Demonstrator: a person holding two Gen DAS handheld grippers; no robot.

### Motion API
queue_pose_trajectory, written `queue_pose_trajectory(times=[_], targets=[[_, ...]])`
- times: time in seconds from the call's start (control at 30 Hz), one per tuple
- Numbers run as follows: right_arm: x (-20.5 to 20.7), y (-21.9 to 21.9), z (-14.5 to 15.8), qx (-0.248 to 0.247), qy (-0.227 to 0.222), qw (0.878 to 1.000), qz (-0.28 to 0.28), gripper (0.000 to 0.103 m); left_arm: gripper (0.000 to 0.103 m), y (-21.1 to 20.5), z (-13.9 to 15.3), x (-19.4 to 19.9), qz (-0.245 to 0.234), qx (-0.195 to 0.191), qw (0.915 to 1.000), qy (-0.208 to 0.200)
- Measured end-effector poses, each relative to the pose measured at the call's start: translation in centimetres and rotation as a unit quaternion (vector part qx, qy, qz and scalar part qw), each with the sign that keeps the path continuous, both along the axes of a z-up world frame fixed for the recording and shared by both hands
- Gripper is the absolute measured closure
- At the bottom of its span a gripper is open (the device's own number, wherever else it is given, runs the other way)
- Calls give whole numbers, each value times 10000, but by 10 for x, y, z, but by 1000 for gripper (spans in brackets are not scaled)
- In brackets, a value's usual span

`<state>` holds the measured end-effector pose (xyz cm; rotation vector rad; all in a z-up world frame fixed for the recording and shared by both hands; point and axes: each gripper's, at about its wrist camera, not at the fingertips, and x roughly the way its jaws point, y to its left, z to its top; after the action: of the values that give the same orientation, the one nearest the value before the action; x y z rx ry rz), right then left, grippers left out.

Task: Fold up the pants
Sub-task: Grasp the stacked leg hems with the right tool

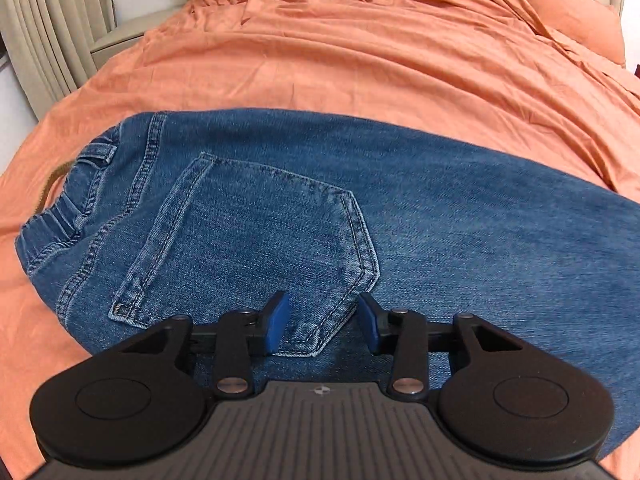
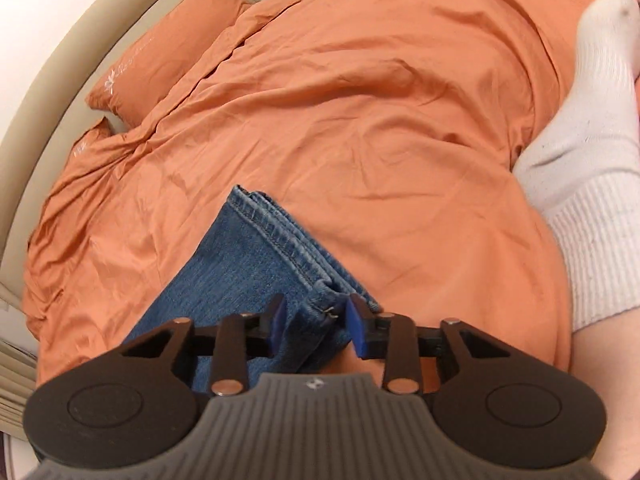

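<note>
Left wrist view shows the jeans [image 1: 320,216] lying flat on the orange bed [image 1: 360,48], waistband [image 1: 64,200] toward the bed's left edge, back pocket [image 1: 256,248] facing up. The left gripper [image 1: 323,322] hovers over the pocket's lower corner, jaws spread and holding nothing. In the right wrist view, the right gripper [image 2: 314,324] straddles the stacked leg hems [image 2: 280,236], jaws parted, not clamped. A white-socked foot [image 2: 584,128] rests on the bed near its right edge.

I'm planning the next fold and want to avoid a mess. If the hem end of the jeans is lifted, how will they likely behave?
The jeans will probably drape limply, since they lie flat and follow the orange duvet. The stacked hems look thick, so likely easy to pinch. Denim on soft bedding may drag wrinkles along.
</note>
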<state>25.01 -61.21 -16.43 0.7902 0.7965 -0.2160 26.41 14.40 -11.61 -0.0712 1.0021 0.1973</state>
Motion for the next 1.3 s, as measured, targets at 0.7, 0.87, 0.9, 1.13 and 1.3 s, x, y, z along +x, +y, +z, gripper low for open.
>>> queue_pose_trajectory(times=[0.7, 0.87, 0.9, 1.13, 1.3], targets=[[-7, 9, 7, -1009, -21, 9942, 362, 86, 57, -11, 7, -2, -112, 187, 9995, -235], [-28, 1, 19, -242, -221, 9993, 190, 63, 57, -39, 28, -4, -642, -15, 9967, -490], [-34, 2, 19, -12, -260, 9995, 184, 63, 57, -47, 30, -3, -787, -85, 9957, -485], [-26, 18, -15, 827, -66, 9965, 113, 63, 57, -114, 27, 9, -1831, -427, 9815, -365], [-15, 8, -27, 1086, -207, 9939, -37, 64, 57, -167, 10, 17, -2527, -604, 9652, -298]])
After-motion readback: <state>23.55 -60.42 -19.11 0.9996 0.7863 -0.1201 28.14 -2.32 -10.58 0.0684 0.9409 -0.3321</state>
